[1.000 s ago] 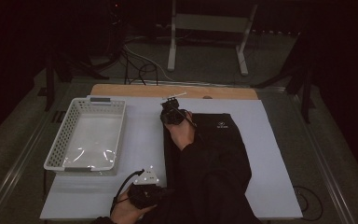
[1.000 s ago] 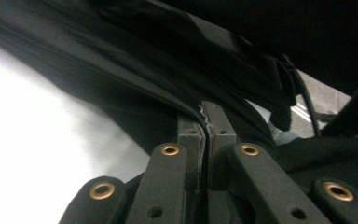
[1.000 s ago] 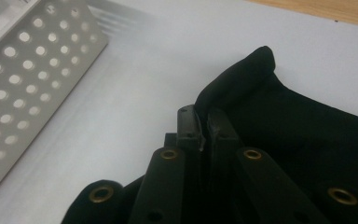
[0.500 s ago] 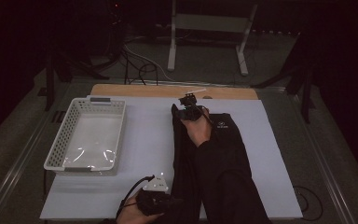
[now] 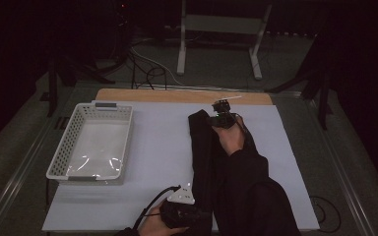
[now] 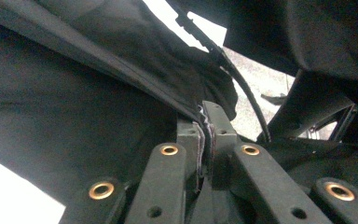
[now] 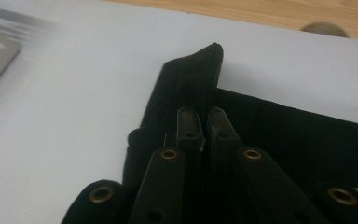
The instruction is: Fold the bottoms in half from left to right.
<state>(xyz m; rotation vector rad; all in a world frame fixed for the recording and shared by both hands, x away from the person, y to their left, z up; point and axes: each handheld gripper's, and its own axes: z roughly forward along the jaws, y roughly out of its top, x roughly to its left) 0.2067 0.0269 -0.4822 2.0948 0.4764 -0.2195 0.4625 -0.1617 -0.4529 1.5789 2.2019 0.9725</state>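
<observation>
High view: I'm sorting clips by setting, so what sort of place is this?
Probably a lab recording station: a white-covered table, cables across the floor, a metal stand behind, dark surroundings.

The right gripper (image 5: 222,118), clamped on the far end of the black cloth (image 5: 203,152), has travelled right along the far part of the white table cover (image 5: 162,147); the left gripper (image 5: 181,212), pinching the near end, has shifted right along the near edge; the cloth between them has gone from a wide spread to a narrow folded strip running near to far.
</observation>
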